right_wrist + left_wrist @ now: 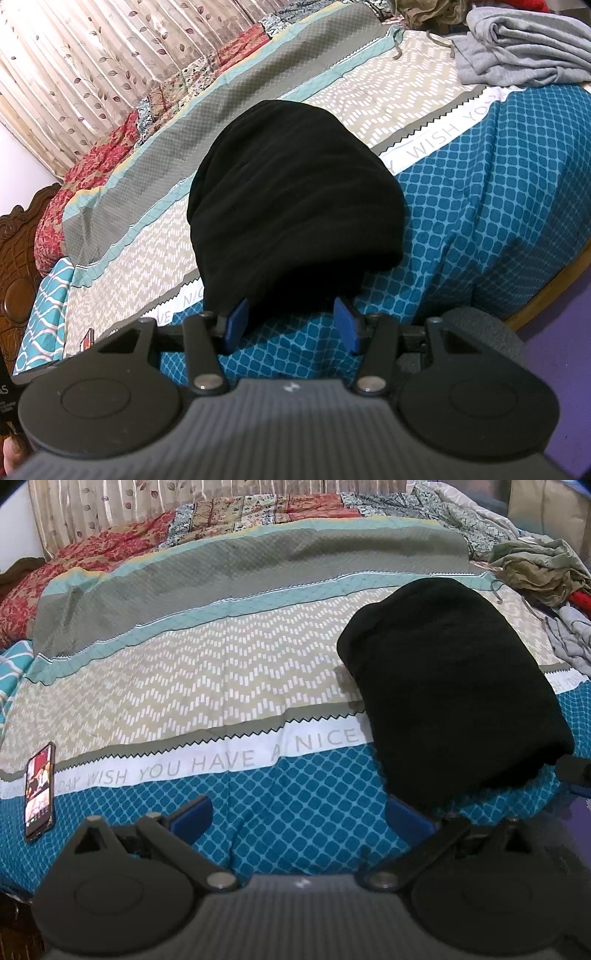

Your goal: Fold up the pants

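One pair of black pants (pixel 454 686), folded into a compact bundle, lies on the bed (pixel 221 686), across the sheet's white lettered stripe and blue band. One phone (pixel 40 792) rests near the bed's edge, well apart. One grey garment (pixel 517 51) sits among a heap of clothes further back. Two tongs: the left tongs (pixel 299 812) gape wide, empty, beside the pants; the right tongs (pixel 291 325) stand half open, pads flanking the pants' near edge, whether touching I cannot tell.
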{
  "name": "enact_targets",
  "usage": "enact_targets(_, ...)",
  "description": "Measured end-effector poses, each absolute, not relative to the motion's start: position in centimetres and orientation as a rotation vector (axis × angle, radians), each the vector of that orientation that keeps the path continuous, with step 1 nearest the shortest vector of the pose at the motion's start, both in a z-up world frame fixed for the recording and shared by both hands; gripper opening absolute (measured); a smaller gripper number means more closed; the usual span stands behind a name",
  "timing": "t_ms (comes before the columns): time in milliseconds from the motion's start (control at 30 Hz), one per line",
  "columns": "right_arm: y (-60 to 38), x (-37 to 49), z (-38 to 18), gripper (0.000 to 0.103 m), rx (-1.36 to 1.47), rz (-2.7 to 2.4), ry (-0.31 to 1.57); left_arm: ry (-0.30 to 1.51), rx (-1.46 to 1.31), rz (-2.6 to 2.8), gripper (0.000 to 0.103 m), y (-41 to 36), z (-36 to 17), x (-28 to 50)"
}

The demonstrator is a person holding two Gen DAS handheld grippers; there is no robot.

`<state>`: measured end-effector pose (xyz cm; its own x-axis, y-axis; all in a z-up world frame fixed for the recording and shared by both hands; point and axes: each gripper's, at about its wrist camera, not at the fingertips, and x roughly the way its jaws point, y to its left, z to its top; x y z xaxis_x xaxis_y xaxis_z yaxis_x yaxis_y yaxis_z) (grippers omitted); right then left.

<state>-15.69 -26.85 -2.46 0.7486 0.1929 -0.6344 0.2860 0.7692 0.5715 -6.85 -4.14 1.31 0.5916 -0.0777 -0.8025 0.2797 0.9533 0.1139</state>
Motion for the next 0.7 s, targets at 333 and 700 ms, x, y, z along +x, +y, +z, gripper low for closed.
enact_targets(333,-26.9,-15.7,-2.5,0.055,0.709,-0.046,0.726,0.905,0.226,-0.216,0.103,-3.9,1.6,-7.1)
enact_targets(700,-26.8,-15.7,-2.6,0.061,0.717,-0.038,0.717,0.98,0.209,-0.262,0.103,-4.3,0.6,-7.1)
